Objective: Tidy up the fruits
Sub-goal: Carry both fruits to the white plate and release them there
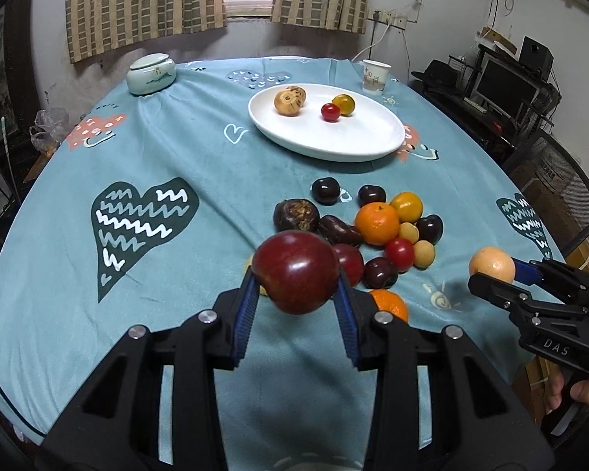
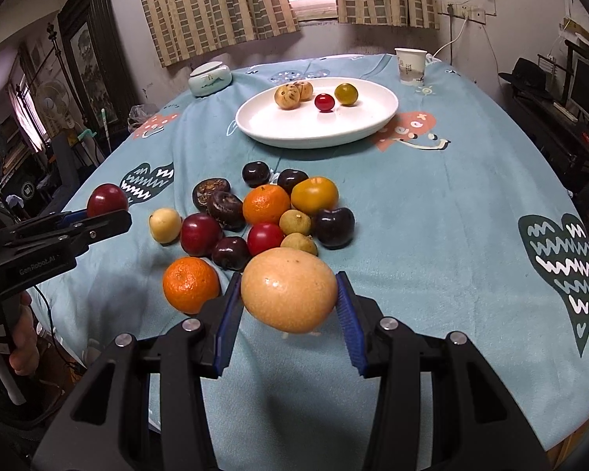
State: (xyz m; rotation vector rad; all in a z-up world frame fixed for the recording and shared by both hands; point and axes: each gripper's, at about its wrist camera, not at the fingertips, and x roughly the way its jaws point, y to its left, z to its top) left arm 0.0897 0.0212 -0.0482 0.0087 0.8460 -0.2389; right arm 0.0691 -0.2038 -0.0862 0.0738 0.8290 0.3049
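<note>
My left gripper (image 1: 296,286) is shut on a dark red plum (image 1: 295,271) and holds it above the cloth, near the pile; it shows at the left of the right wrist view (image 2: 106,212). My right gripper (image 2: 289,300) is shut on a pale orange round fruit (image 2: 289,294), also lifted; it shows at the right of the left wrist view (image 1: 491,271). A pile of mixed fruit (image 2: 267,216) lies on the blue tablecloth. A white oval plate (image 2: 373,121) farther back holds two tan fruits, a red tomato (image 2: 324,102) and a yellow-green tomato (image 2: 346,94).
A paper cup (image 2: 410,66) stands behind the plate at the right. A lidded ceramic jar (image 2: 210,78) stands at the back left. An orange (image 2: 191,284) lies close to my right gripper's left finger. The round table's edges fall away at both sides.
</note>
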